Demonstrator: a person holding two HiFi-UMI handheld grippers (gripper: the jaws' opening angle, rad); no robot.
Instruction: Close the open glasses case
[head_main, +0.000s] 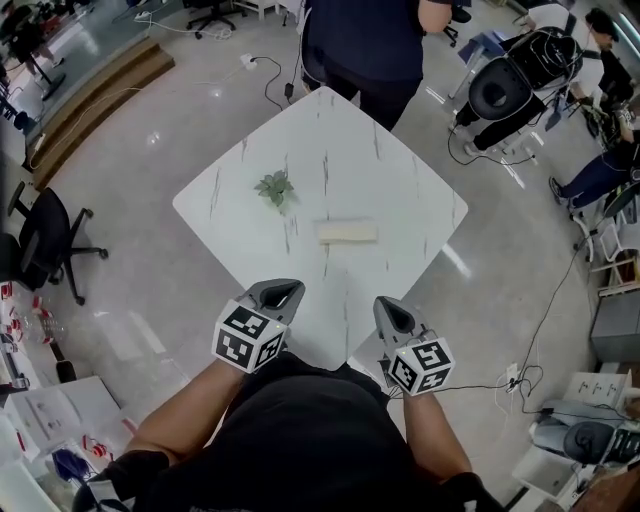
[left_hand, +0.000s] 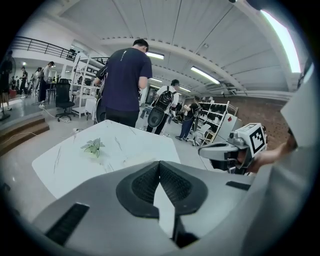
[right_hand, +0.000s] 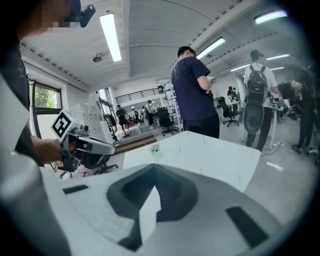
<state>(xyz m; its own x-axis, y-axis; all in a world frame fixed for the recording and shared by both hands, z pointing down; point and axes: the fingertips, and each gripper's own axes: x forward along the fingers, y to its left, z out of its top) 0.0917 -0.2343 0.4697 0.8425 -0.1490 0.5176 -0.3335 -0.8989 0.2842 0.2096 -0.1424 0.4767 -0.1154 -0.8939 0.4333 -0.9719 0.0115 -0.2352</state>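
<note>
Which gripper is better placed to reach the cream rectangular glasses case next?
Right, marginally: the cream rectangular glasses case lies nearly straight ahead of the right gripper; the left gripper sits further aside. Both are shut, empty.

No readable text, numbers or brand marks in any view. The only print close in is the black-and-white square marker patterns on the cubes of the left gripper (head_main: 281, 290) and the right gripper (head_main: 390, 308), and those are code patterns with no letters or digits. The papers and boxes (head_main: 45, 415) on the floor, out left of the left gripper, carry print too small to read.
</note>
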